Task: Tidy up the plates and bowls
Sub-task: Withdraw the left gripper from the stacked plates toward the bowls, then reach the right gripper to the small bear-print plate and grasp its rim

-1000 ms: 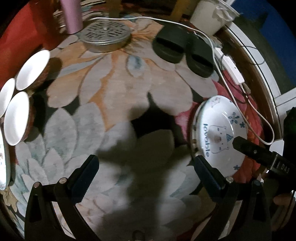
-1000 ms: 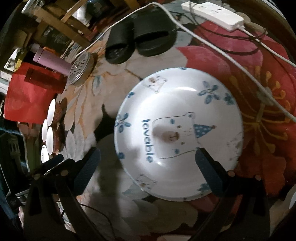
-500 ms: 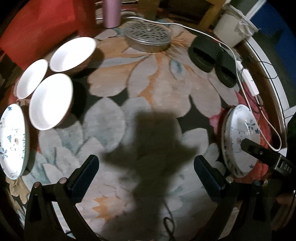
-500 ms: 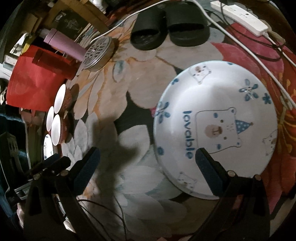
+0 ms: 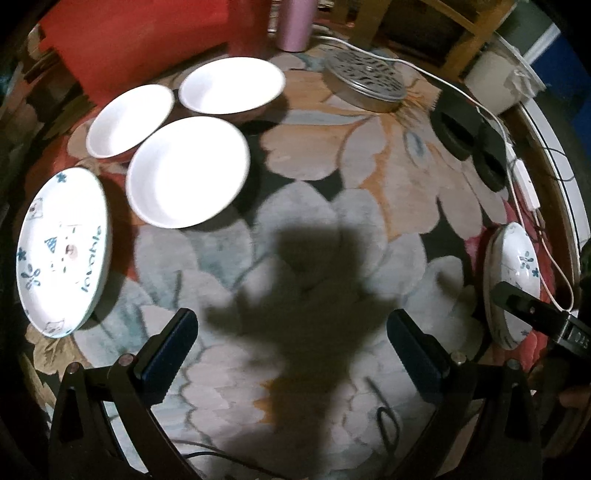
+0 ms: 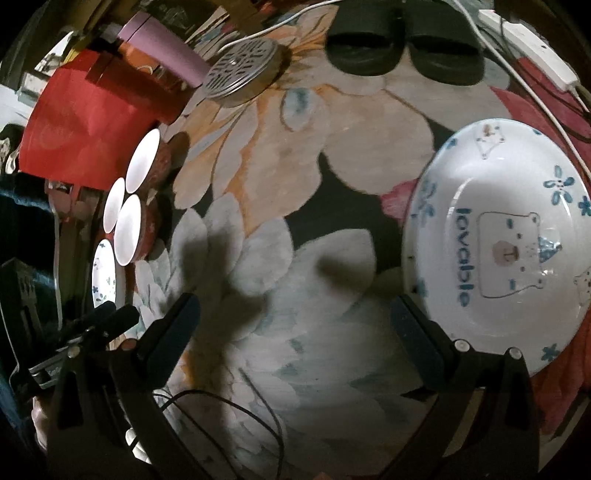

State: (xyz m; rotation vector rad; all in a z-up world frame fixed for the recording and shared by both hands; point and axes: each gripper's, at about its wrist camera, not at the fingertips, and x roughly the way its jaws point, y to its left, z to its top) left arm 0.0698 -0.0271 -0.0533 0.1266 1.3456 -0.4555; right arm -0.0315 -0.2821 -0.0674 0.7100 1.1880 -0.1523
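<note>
Three white bowls sit on the floral rug at the upper left in the left wrist view: the near bowl [image 5: 188, 171], the left bowl [image 5: 129, 120] and the far bowl [image 5: 232, 90]. A bear-print plate [image 5: 62, 251] lies left of them. A second bear-print plate [image 6: 506, 240] lies at the right in the right wrist view and also shows in the left wrist view [image 5: 513, 288]. My left gripper [image 5: 291, 354] is open and empty above the rug. My right gripper [image 6: 295, 343] is open and empty, its right finger beside the second plate's rim.
A metal perforated lid [image 5: 365, 79], black slippers [image 5: 469, 140], a white power strip [image 5: 524, 181] with cable, a pink bottle [image 5: 295, 22] and a red bag [image 5: 140, 44] lie around the rug. A bin [image 5: 498, 85] stands at the back right.
The left gripper has swung left, bringing the three bowls and the left plate into view. The right gripper has shifted left, so the bear plate now sits off to its right.
</note>
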